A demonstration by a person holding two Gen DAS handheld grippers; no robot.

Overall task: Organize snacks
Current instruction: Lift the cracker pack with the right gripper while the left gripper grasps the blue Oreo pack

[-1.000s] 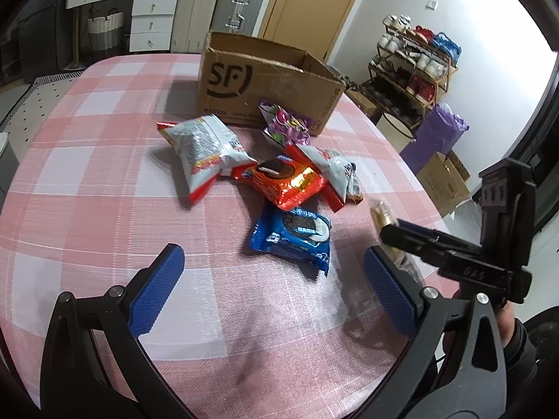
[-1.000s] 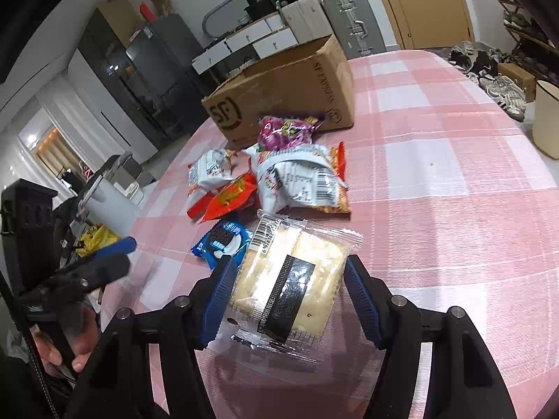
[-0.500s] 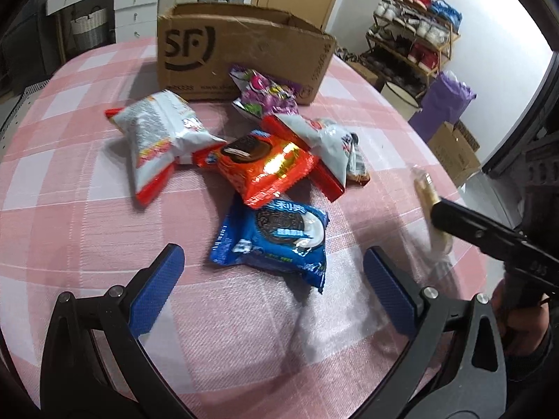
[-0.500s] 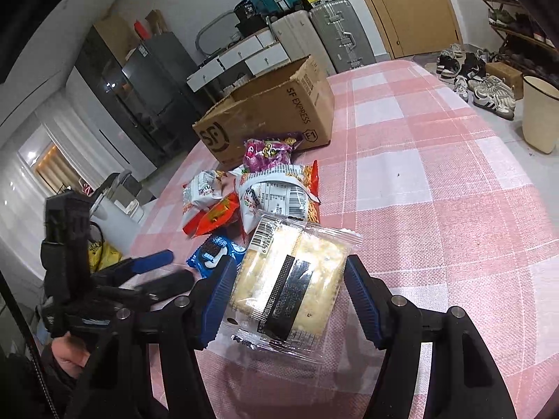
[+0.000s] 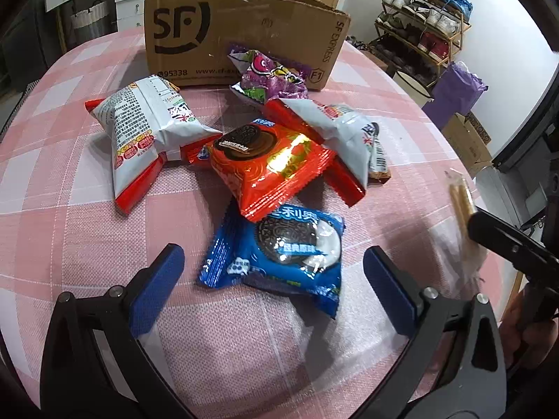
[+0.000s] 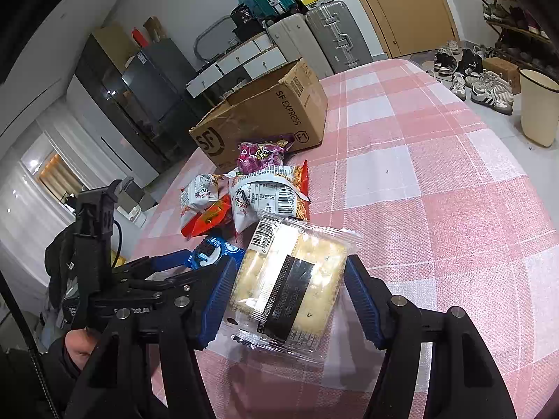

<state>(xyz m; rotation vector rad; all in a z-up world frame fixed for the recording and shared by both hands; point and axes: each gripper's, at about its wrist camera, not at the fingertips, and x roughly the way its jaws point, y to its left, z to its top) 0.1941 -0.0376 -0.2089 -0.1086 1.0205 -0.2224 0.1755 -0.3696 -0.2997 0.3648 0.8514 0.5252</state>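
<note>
Cracker pack (image 6: 291, 281) clamped between right tongs (image 6: 286, 295).

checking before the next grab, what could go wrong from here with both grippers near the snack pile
The left gripper is open around the blue cookie pack, but the orange cookie pack overlaps its far edge, so lifting may drag it along.

The right gripper holds the clear cracker pack by its sides; squeezing harder could crack the crackers.

Both grippers sit close together, so they might bump on the way to the cardboard box.
</note>
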